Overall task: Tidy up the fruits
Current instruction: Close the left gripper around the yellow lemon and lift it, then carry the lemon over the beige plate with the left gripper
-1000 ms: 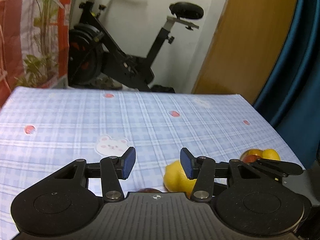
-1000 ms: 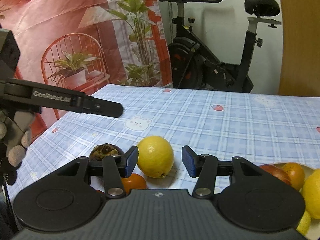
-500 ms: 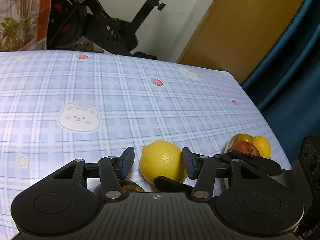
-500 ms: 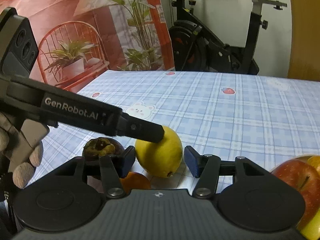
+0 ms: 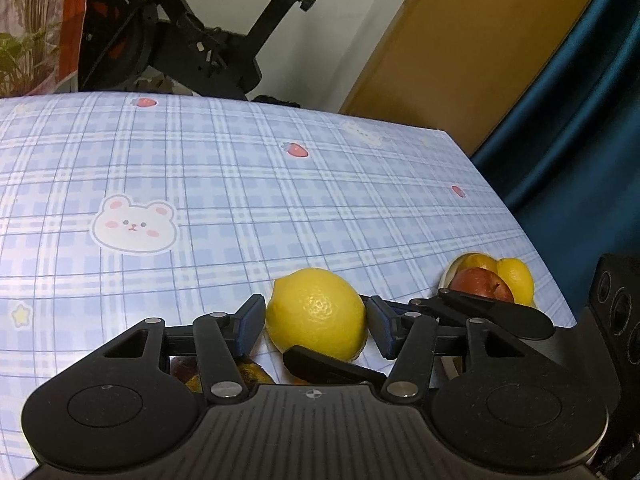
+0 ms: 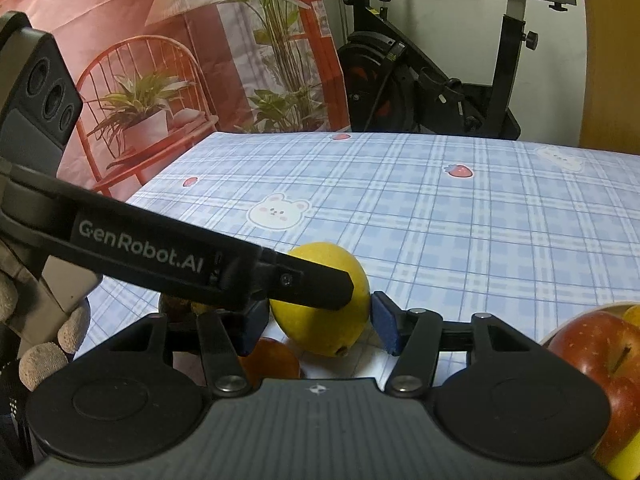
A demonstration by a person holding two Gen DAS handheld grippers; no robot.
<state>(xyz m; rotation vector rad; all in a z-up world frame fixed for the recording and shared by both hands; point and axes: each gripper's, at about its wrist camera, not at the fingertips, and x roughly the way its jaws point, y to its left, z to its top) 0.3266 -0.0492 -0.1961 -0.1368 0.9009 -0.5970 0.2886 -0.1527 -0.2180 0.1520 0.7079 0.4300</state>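
A plump yellow lemon (image 5: 317, 312) sits on the blue-and-white checked tablecloth (image 5: 248, 200), squarely between the blue-padded fingers of both my tools at once. My left gripper (image 5: 316, 322) frames it from one side; its jaws have just been opening, and a thin gap shows between each pad and the peel, so the grip is released rather than clamped. My right gripper (image 6: 316, 326) brackets the same lemon (image 6: 324, 320) from the other angle, its jaws likewise just widened; the right-hand pad sits very close to the skin, but I see no squeeze on the fruit.

In the right wrist view, the black finger of my left tool, lettered "GenRobot.AI" (image 6: 140, 248), crosses in front of the lemon's upper left, and my gloved left hand (image 6: 44, 344) shows at the frame's edge.

Just below and left of the lemon, tucked under my fingers, lie a small orange fruit (image 6: 270, 360) and a dark brownish fruit (image 6: 178, 308), the latter mostly hidden.

To the right of both grippers a shallow pale dish (image 5: 452, 276) holds a red apple (image 5: 482, 286) and yellow and orange fruits touching one another (image 5: 518, 278).

Beyond my fingertips, the cloth's printed white bear face (image 5: 134, 230) and red strawberries (image 5: 296, 149) lead back to a black exercise bike (image 6: 432, 92), a tan wooden door (image 5: 460, 48), a deep blue curtain (image 5: 592, 100) and a red backdrop picturing a chair and potted plants (image 6: 160, 80).
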